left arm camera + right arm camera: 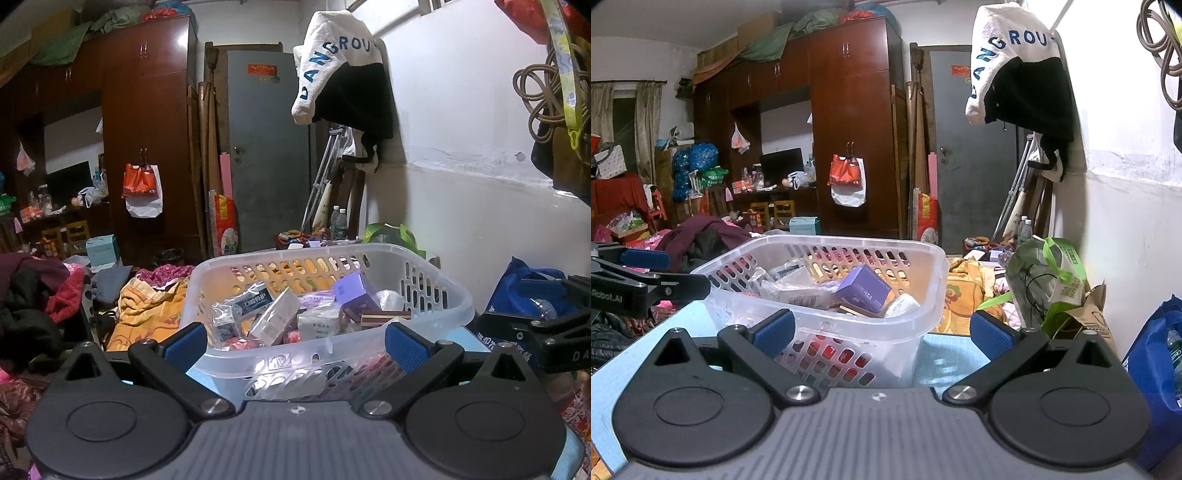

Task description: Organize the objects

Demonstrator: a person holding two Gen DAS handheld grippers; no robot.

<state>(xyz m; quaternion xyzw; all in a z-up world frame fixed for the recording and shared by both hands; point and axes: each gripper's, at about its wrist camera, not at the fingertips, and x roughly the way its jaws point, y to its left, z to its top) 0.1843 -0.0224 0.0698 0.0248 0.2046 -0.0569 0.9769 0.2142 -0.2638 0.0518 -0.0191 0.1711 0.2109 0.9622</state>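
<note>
Inside the basket (436, 295), overlapping packets (255, 314) seem partly hidden.

**Dim indoor light, strong fisheye bend**

Both views are lit by cool artificial light from above. Glare streaks the glossy wardrobe (147, 122) doors and whitens the wall (480, 129) on the right. Corners fall to black vignette, straight edges curve near the borders, and distant clutter looks soft and grainy
</note>
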